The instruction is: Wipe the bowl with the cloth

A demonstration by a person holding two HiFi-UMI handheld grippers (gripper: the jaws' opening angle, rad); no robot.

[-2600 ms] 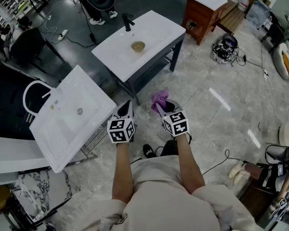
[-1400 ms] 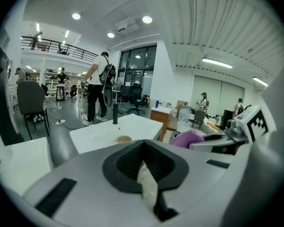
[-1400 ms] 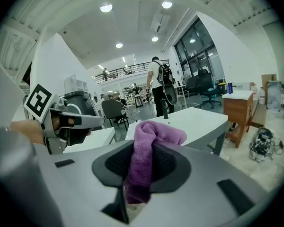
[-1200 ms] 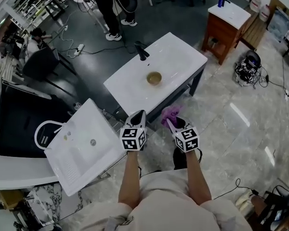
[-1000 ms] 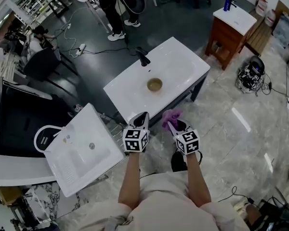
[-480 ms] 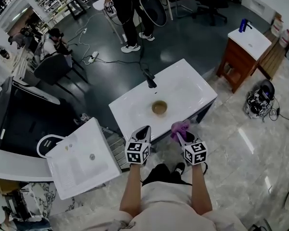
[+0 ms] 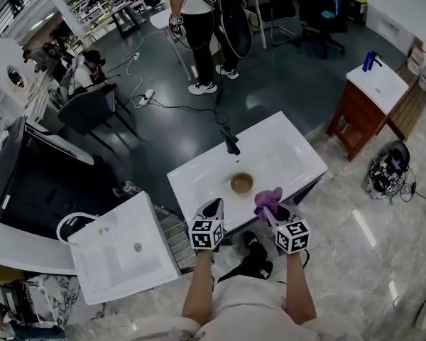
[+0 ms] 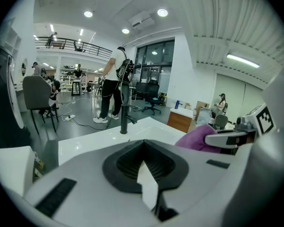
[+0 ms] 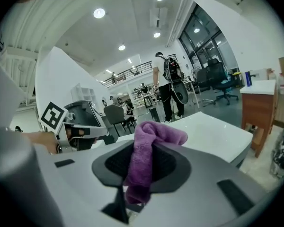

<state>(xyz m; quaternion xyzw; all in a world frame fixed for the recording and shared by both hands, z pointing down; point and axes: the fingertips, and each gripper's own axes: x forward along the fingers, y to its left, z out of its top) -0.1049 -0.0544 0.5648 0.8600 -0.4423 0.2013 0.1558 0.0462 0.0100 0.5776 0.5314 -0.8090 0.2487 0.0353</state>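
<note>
On the white worktop (image 7: 287, 155), near its front edge, sits the bowl (image 7: 241, 183). Just short of it, the right gripper (image 7: 272, 212) has its jaws clamped on the purple cloth (image 7: 268, 198). Beside it, the left gripper (image 7: 212, 206) has its jaws closed on nothing.

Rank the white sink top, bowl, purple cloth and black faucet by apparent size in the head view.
1. white sink top
2. purple cloth and bowl: look alike, and the cloth is nearer the camera
3. black faucet

Too small, mid-frame in head view, to show inside: bowl (image 7: 241, 183). Cut off above shoulders by top edge: standing person (image 7: 197, 0).
</note>
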